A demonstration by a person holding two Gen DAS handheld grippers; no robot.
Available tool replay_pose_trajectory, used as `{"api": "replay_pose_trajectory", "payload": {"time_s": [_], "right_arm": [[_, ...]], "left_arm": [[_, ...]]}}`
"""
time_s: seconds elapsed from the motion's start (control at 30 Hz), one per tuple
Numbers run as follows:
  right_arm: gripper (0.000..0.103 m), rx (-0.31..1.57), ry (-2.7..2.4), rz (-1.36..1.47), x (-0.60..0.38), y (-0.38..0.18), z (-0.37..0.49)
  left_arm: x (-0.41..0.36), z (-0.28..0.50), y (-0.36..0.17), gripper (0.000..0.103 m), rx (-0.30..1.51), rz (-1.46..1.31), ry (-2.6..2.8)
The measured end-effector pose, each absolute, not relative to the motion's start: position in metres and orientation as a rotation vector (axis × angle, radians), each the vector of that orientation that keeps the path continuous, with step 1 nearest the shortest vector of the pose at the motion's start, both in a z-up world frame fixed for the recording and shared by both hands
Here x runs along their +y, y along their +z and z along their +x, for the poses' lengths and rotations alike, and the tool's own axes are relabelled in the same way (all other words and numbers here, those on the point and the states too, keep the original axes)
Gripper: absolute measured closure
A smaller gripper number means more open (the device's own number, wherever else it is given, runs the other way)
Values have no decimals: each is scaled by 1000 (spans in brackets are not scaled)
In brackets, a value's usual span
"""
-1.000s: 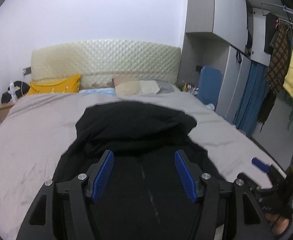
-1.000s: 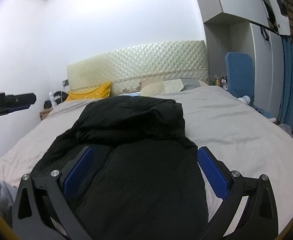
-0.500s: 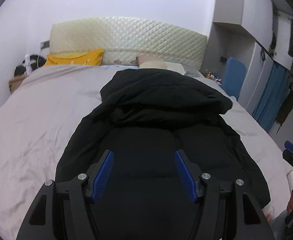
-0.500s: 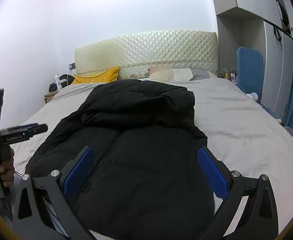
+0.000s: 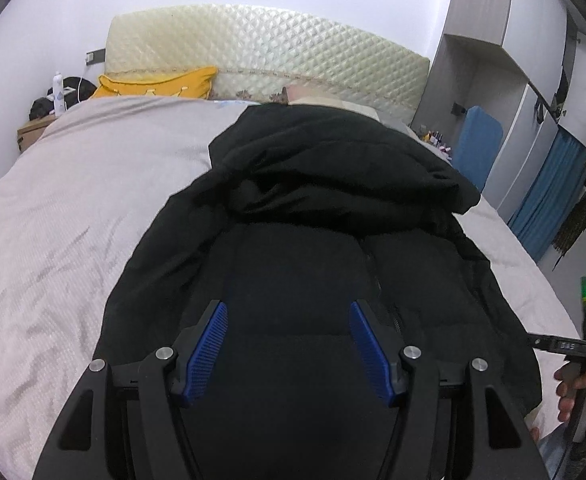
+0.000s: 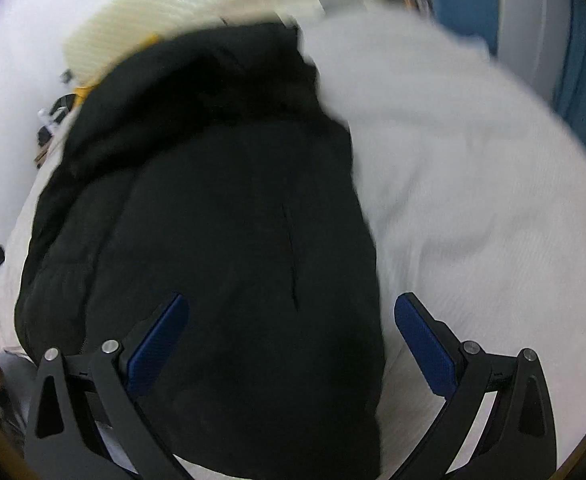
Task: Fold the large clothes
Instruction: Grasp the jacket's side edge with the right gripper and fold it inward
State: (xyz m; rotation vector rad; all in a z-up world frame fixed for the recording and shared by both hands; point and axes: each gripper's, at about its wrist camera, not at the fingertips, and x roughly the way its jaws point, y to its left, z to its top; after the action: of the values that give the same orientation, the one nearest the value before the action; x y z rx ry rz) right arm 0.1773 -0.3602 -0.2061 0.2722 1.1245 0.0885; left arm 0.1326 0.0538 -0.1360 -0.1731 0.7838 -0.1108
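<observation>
Hovering over black jacket (image 5: 293, 208), flat on bed (image 5: 73, 208), unfolded; left tool (image 5: 287, 344), right tool (image 6: 291, 338) both spread, empty; folding not begun.

Left claw (image 5: 289, 344) is pitched downward, jaws parted, nothing gripped between its blue pads (image 5: 207, 350). Right claw (image 6: 293, 340) is angled more steeply down, jaws spread wide, nothing pinched; view blurred.

One black puffer jacket (image 5: 305, 240) on one bed (image 5: 73, 208). One yellow pillow (image 5: 157, 84). One quilted headboard (image 5: 261, 56). Two tongs: left tongs (image 5: 289, 344), right tongs (image 6: 293, 340).
</observation>
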Motion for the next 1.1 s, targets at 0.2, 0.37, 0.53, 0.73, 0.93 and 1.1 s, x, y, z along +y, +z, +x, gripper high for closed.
{"api": "replay_pose_trajectory", "payload": {"time_s": [0.2, 0.37, 0.53, 0.73, 0.93, 1.1], "right_arm": [[1, 1266, 3, 397, -376, -247, 180], [1, 1324, 77, 496, -369, -265, 178], [1, 1272, 143, 484, -354, -253, 168], [1, 1146, 183, 483, -350, -228, 159], [0, 1055, 224, 409, -336, -203, 156], [0, 976, 294, 342, -322, -185, 152]], "left_arm": [[51, 135, -140, 40, 804, -169, -110], [50, 136, -141, 40, 810, -161, -110], [52, 137, -141, 40, 816, -171, -110], [54, 136, -143, 40, 821, -185, -121], [51, 138, -146, 40, 836, -182, -115], [51, 139, -148, 40, 846, -191, -108]]}}
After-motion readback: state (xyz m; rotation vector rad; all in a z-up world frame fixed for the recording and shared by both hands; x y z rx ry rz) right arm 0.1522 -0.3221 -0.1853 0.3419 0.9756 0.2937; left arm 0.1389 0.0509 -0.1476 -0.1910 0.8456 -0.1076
